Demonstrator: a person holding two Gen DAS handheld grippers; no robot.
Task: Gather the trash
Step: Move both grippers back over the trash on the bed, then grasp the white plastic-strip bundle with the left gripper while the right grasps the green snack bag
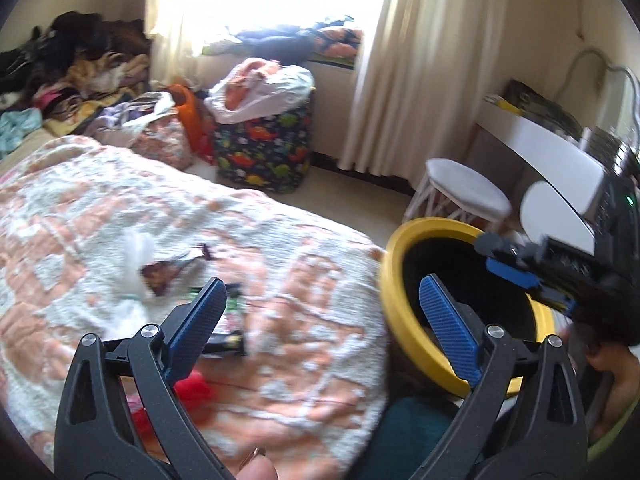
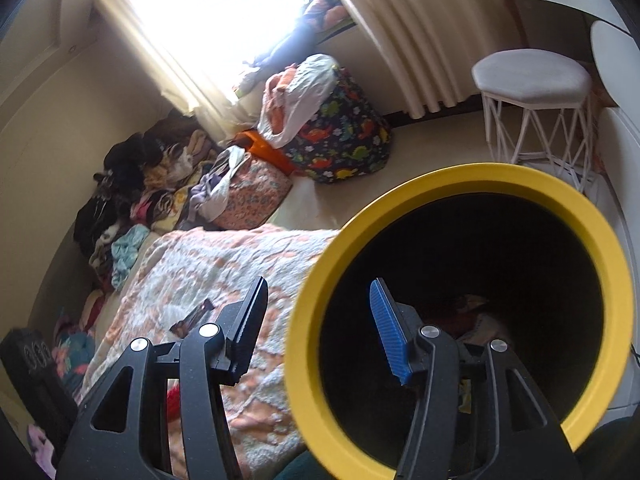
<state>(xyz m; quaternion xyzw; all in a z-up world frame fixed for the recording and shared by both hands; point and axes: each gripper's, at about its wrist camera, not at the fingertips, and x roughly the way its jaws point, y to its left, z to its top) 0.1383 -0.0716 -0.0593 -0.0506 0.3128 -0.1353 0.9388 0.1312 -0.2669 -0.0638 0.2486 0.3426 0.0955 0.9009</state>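
The left claw (image 1: pixel 320 316) is held with its jaws wide apart and nothing between them, above a bed covered by a peach and white blanket (image 1: pixel 280 264). Just ahead of its left finger, scattered trash is seen on the blanket: a brown wrapper (image 1: pixel 166 274), a white fluffy wad (image 1: pixel 134 276) and a dark packet (image 1: pixel 228 340) that lies under the finger's tip. A red scrap (image 1: pixel 194 390) lies nearer, below the left finger.

To the right of the left claw, a yellow-rimmed bin (image 1: pixel 404 312) with a black inside is seen off the bed's edge, its mouth tilted toward the cameras. The left claw's right finger stands in front of the bin's opening.

The right claw (image 2: pixel 316 328) is held partly apart, with the bin's yellow rim (image 2: pixel 304 320) in the gap between its fingers; whether the pads press on the rim cannot be told. Its right finger reaches into the bin's mouth, where some dim trash (image 2: pixel 468 320) is seen at the bottom. Its left finger stands outside the bin, over the blanket, with the brown wrapper just beyond it.
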